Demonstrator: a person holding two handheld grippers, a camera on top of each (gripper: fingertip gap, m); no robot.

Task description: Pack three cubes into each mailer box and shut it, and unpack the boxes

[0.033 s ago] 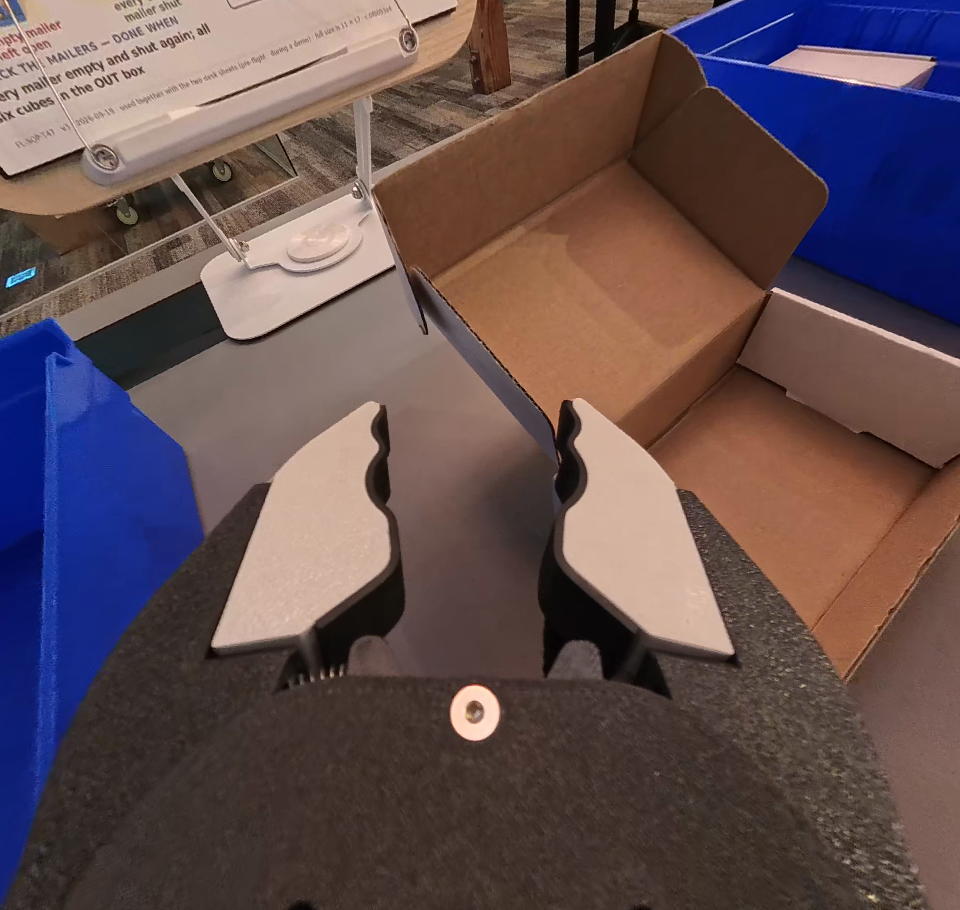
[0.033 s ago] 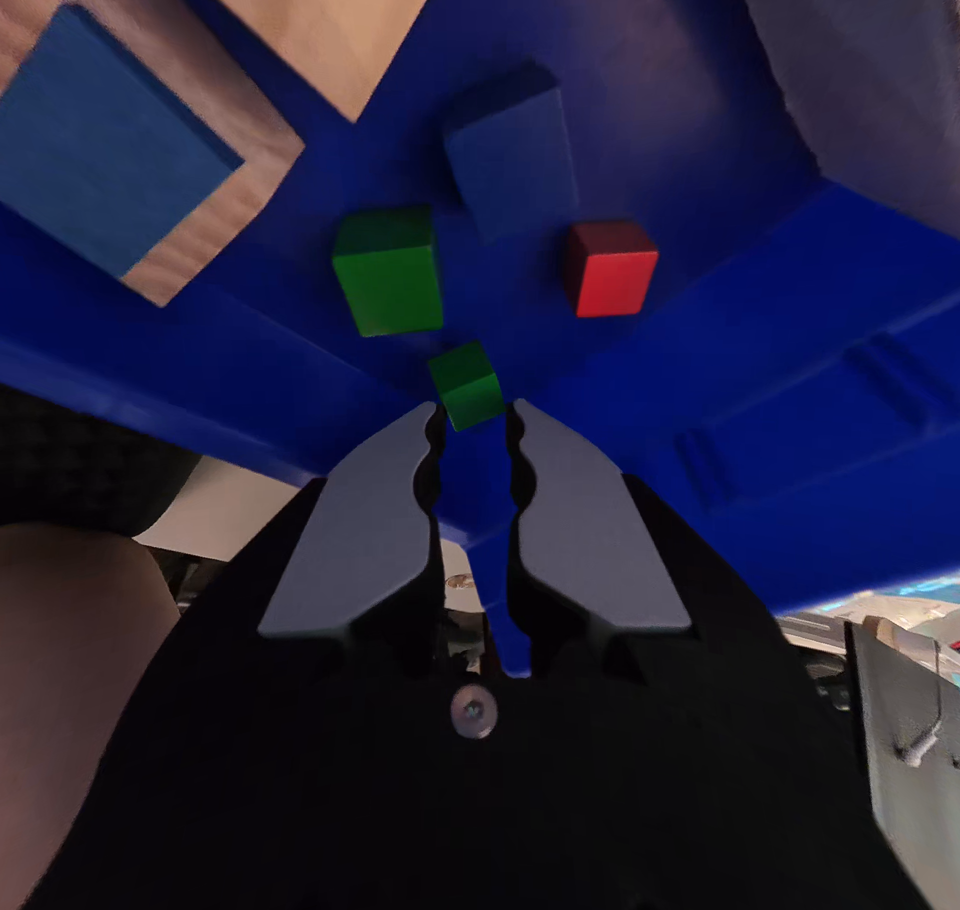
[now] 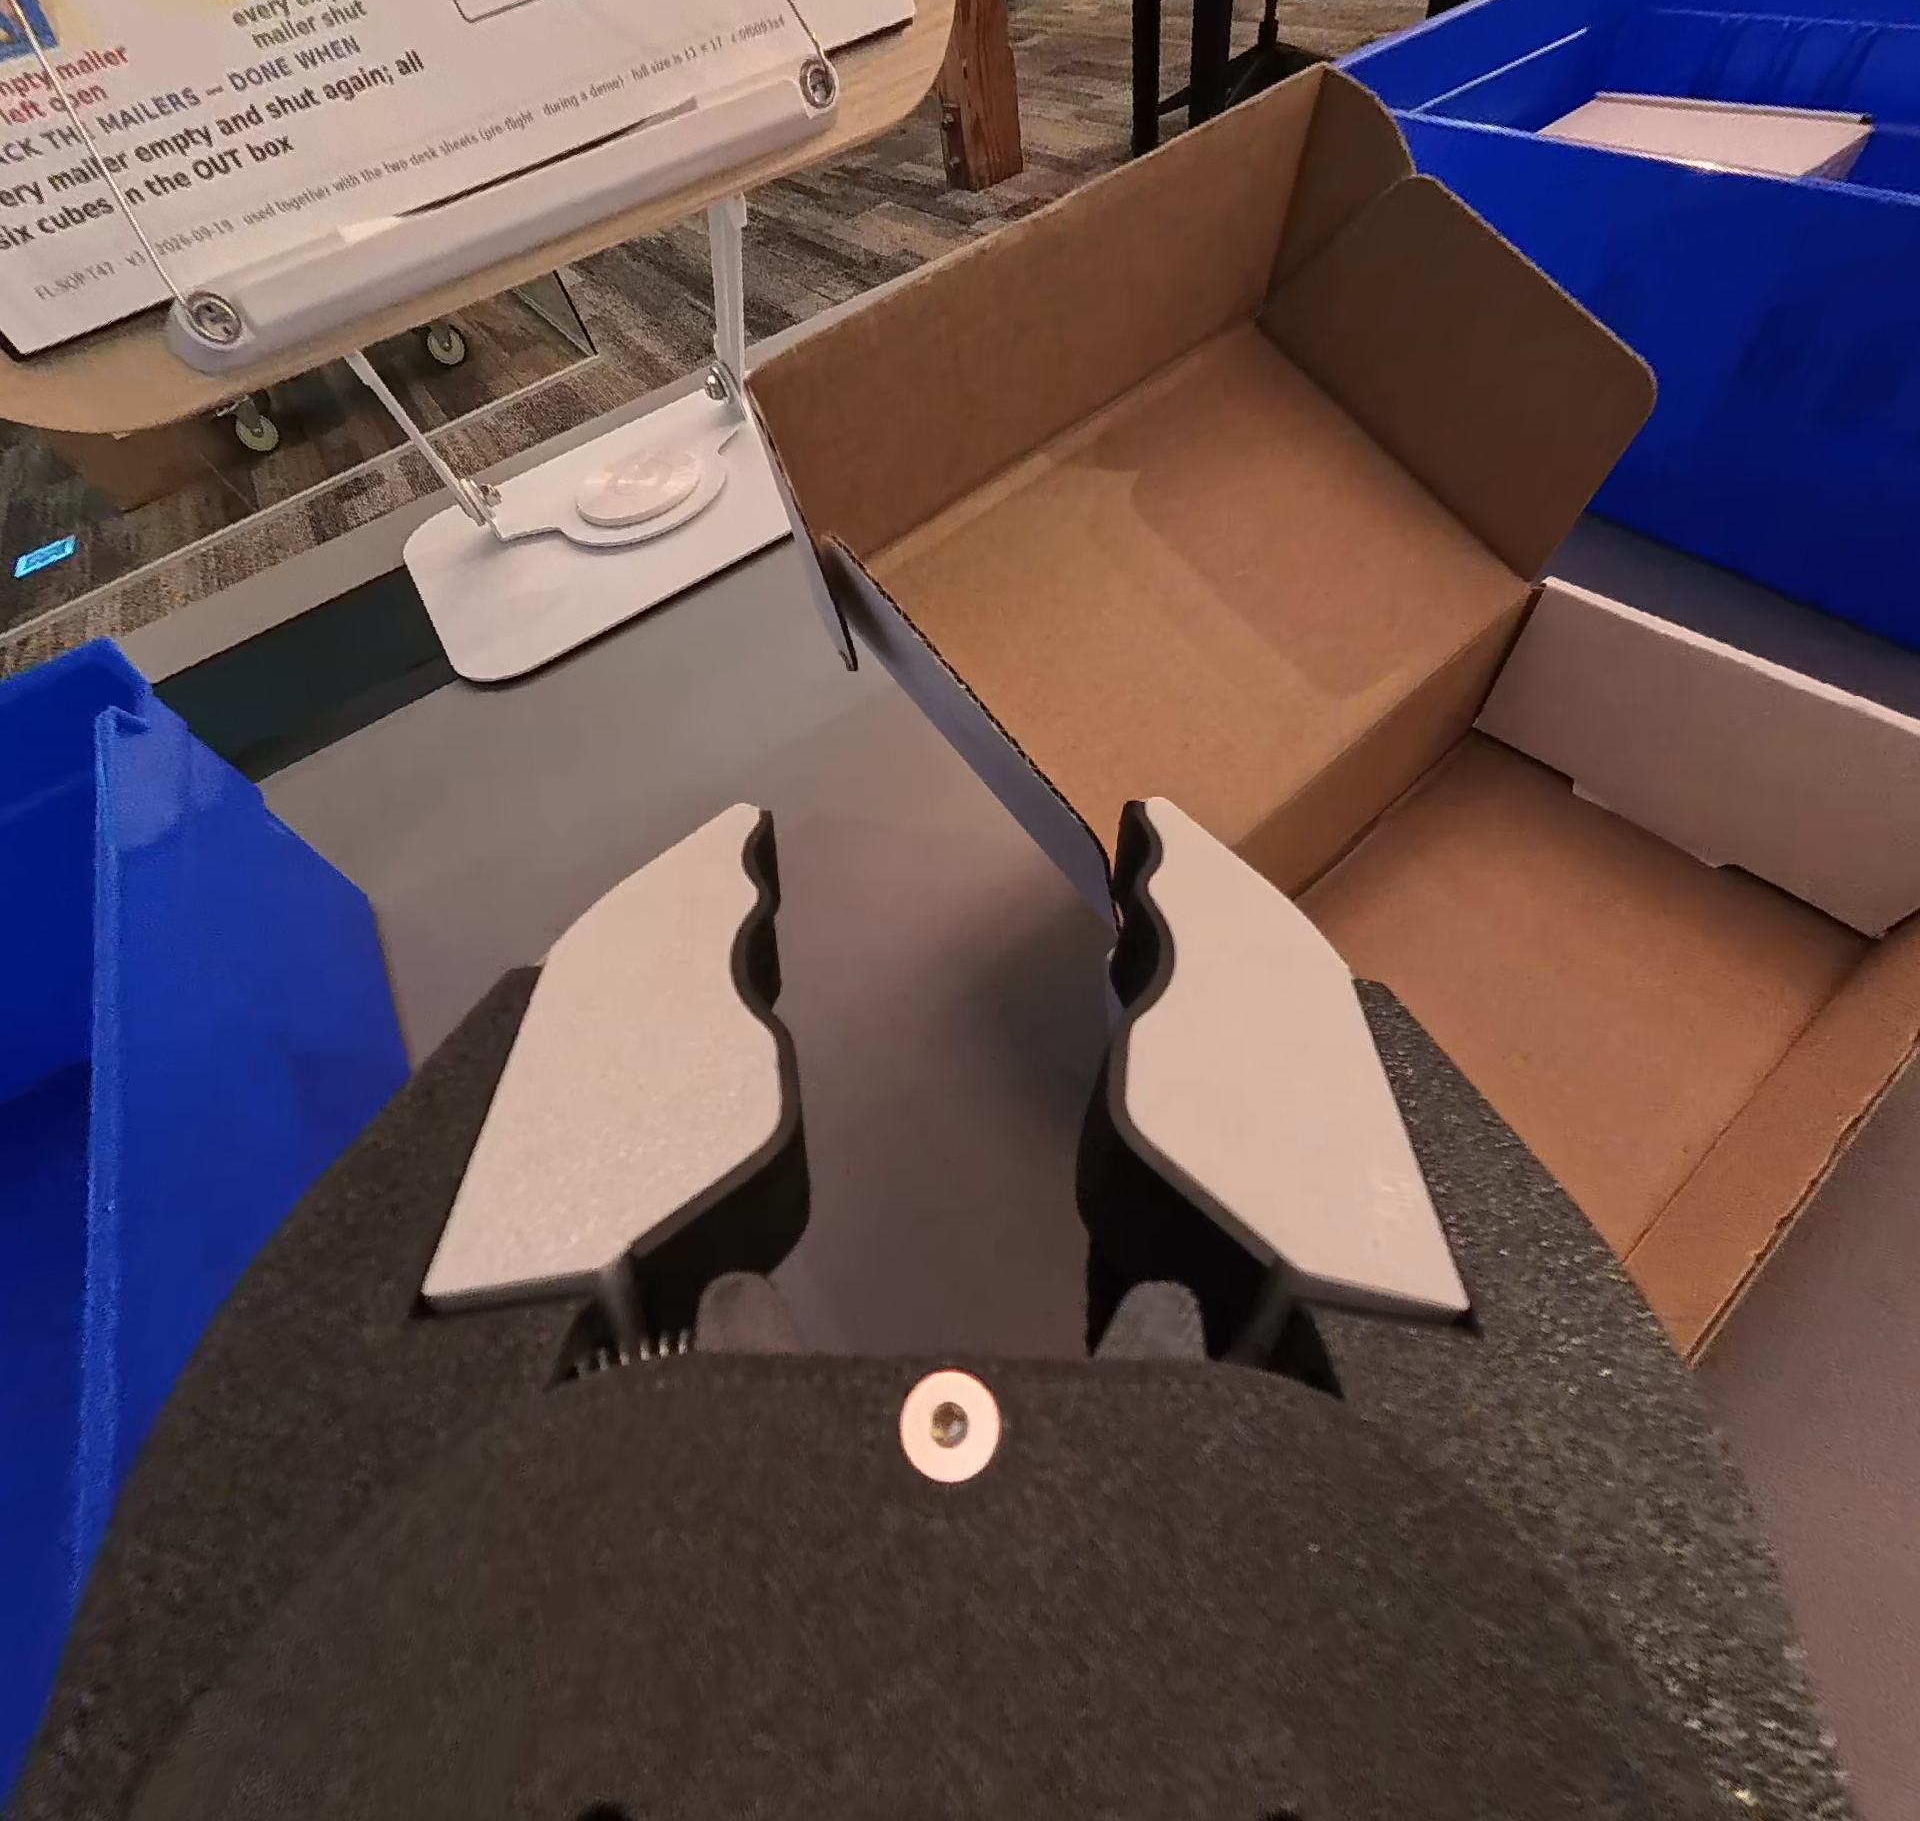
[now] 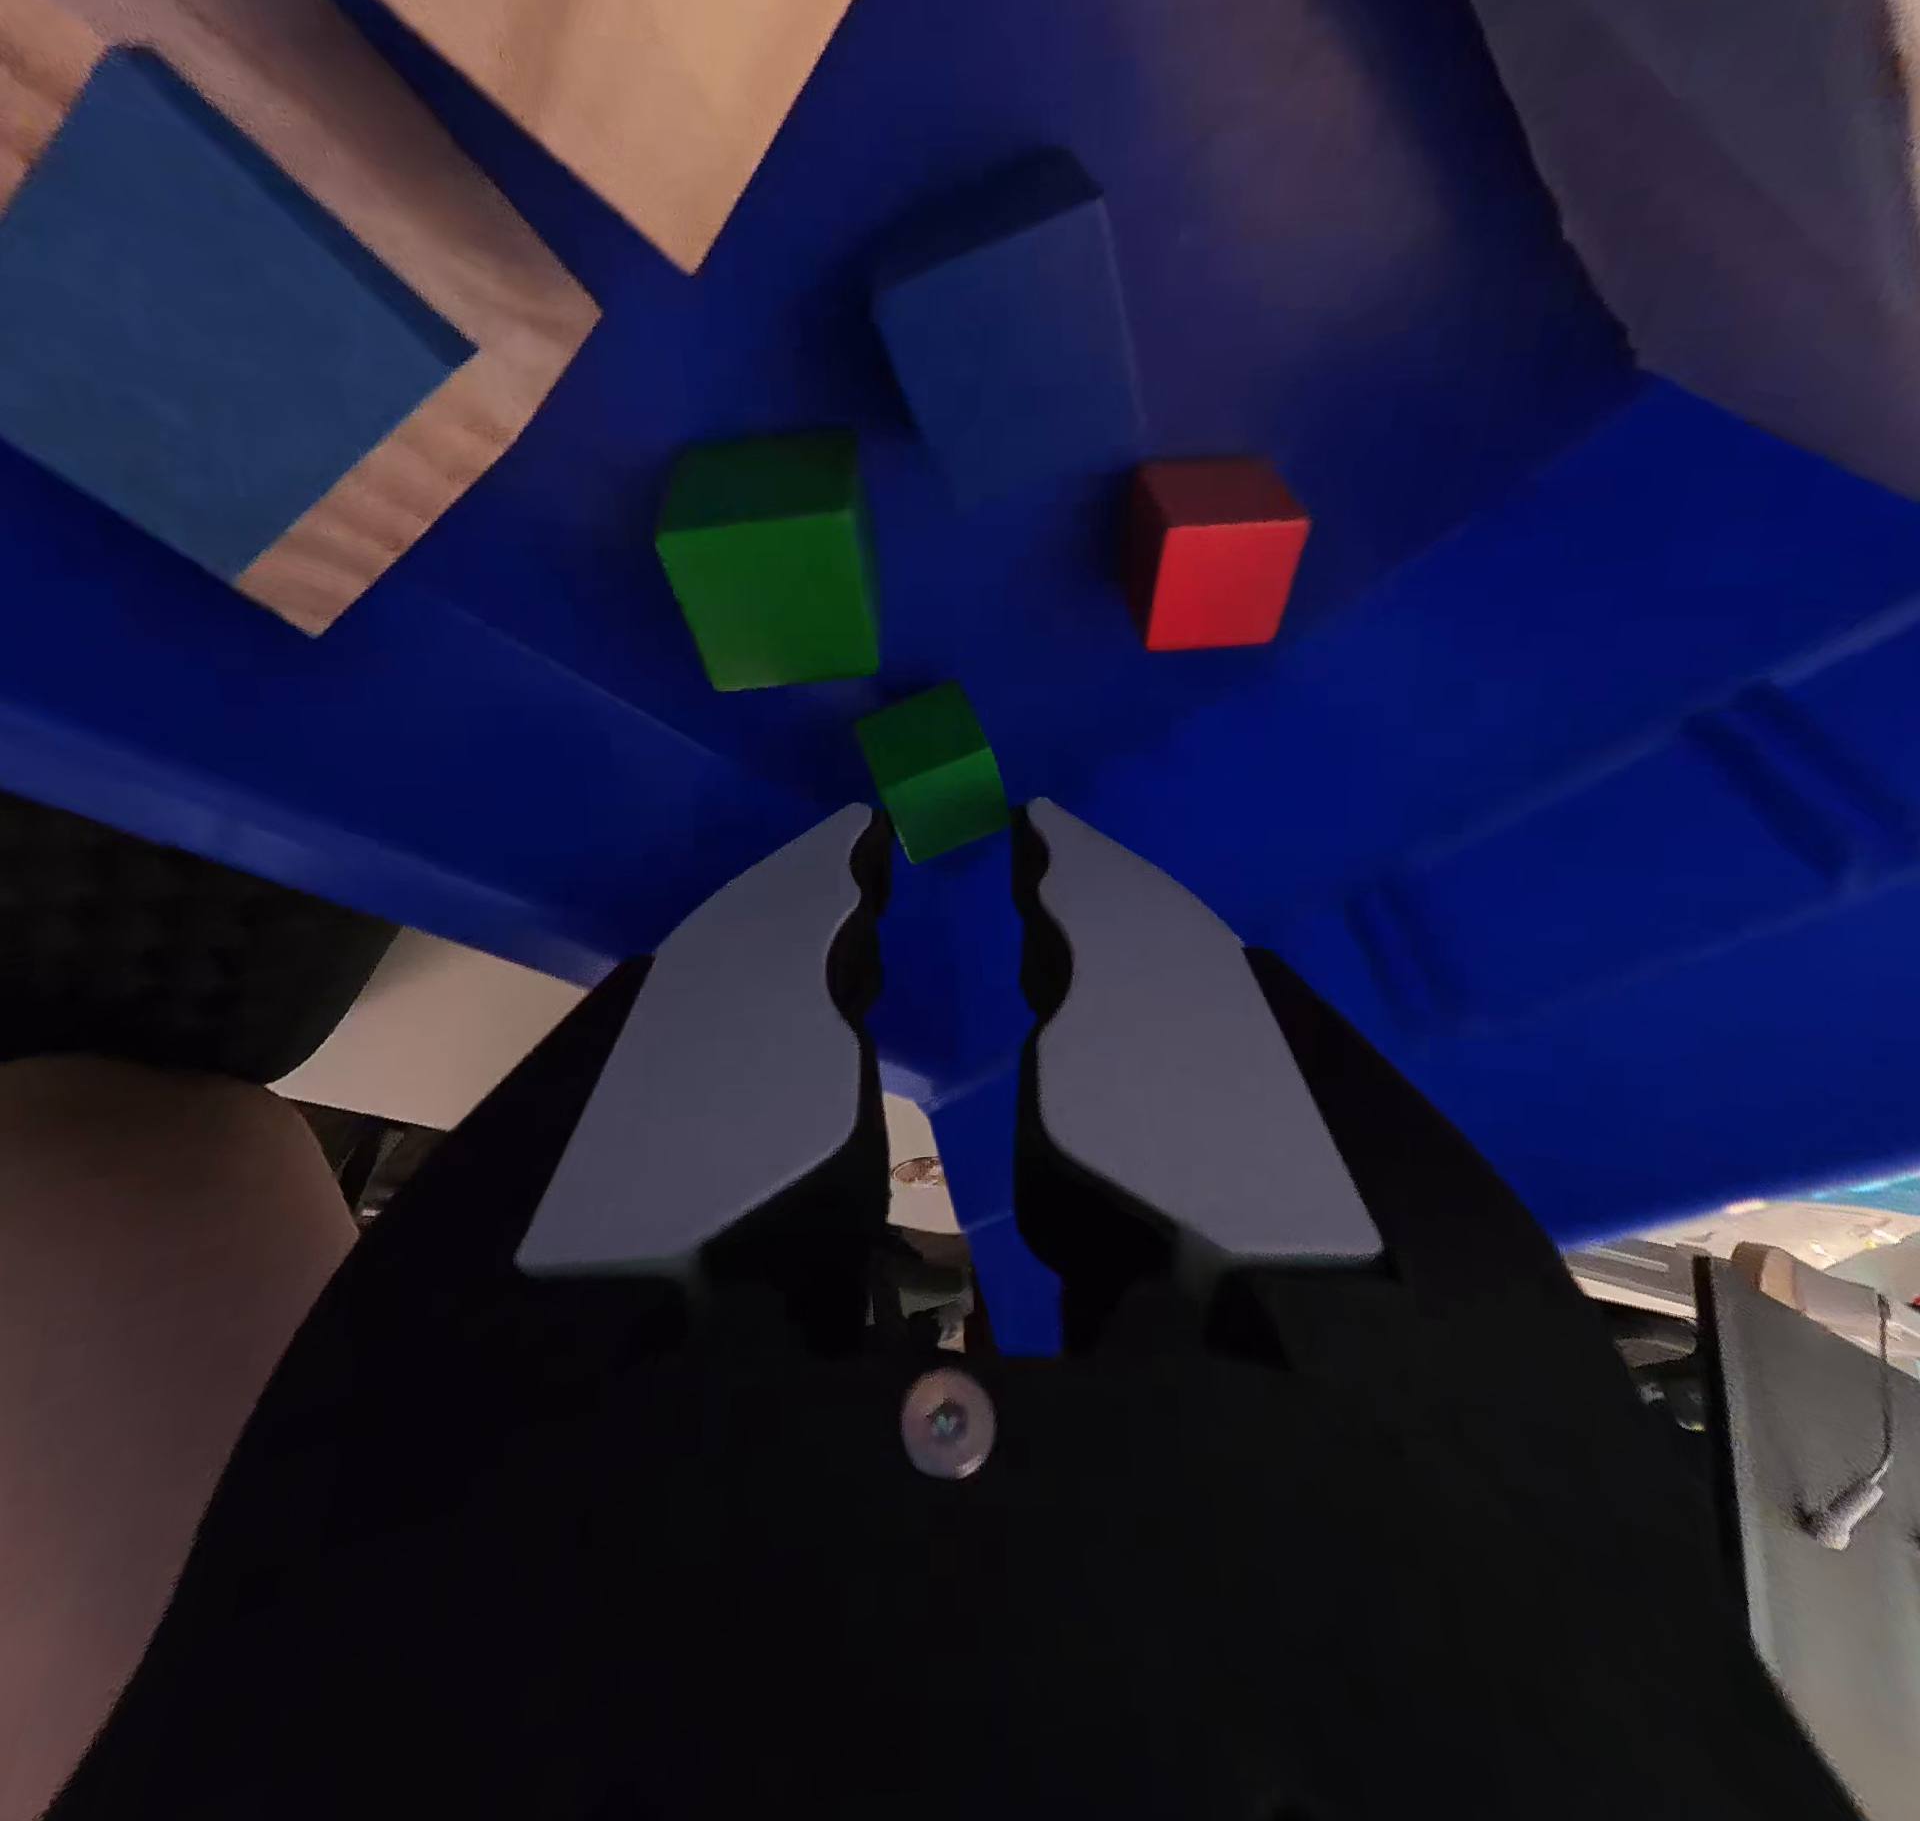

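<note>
Cubes are all in the blue bin (image 4: 1558, 836) in the right wrist view: small green cube (image 4: 932, 774), larger green cube (image 4: 771, 561), red cube (image 4: 1218, 553), a blue cube (image 4: 1013, 358), plus bigger blocks upper left, partly cropped. Right gripper (image 4: 945, 821) is partway open, tips either side of the small green cube's near edge; picture is blurred, can't tell if the pads touch it, so no confirmed hold.

Mailer box (image 3: 1195, 566) in the left wrist view sits open on the table, brown inside, lid flaps up, nothing in it. Left gripper (image 3: 945, 836) is wide open and empty, right finger tip just beside the box's near side flap.

Progress estimate: very early in a packing round. No cube in this box, nothing shut. Left to do: three cubes in, close it, any other box, then unpack.

Surface: dark grey matte table (image 3: 644, 763). Second blue bin (image 3: 1766, 296) behind the box holds a flat white item; another blue bin (image 3: 187, 992) at left. White sheet stand (image 3: 582, 545) at the table's far edge. Patterned carpet beyond, caster-wheeled furniture, looks like an office.
</note>
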